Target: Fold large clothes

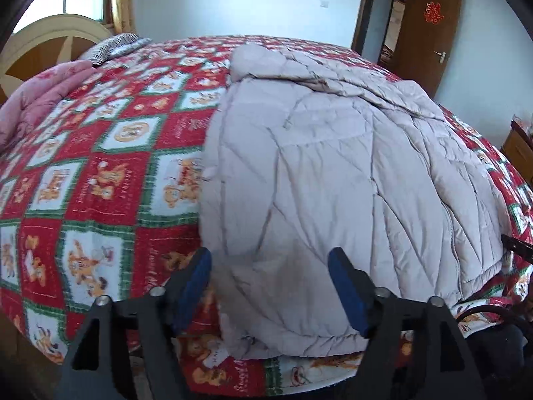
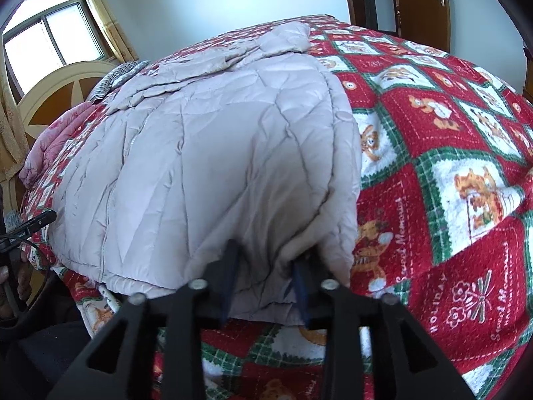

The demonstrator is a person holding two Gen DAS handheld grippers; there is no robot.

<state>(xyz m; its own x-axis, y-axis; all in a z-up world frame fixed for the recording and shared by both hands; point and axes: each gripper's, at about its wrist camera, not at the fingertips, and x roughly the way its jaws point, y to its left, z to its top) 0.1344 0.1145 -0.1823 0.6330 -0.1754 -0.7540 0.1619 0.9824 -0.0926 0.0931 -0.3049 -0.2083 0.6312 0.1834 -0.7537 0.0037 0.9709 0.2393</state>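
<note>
Your pale quilted down coat (image 1: 333,166) lies lengthwise on the bed's holiday blanket (image 1: 100,183), hem toward you, hood end far. Your left hand-held gripper (image 1: 269,266) hovers released at the hem's left corner. Your right hand-held gripper (image 2: 266,266) straddles the hem's right corner, its pads close around bunched fabric; whether they pinch, you cannot tell.

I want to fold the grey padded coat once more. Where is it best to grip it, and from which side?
Grip the padded coat at its near hem, probably one gripper near each corner, coming from the bed's near edge. The hem lies flat and free there, above the Christmas blanket.
</note>
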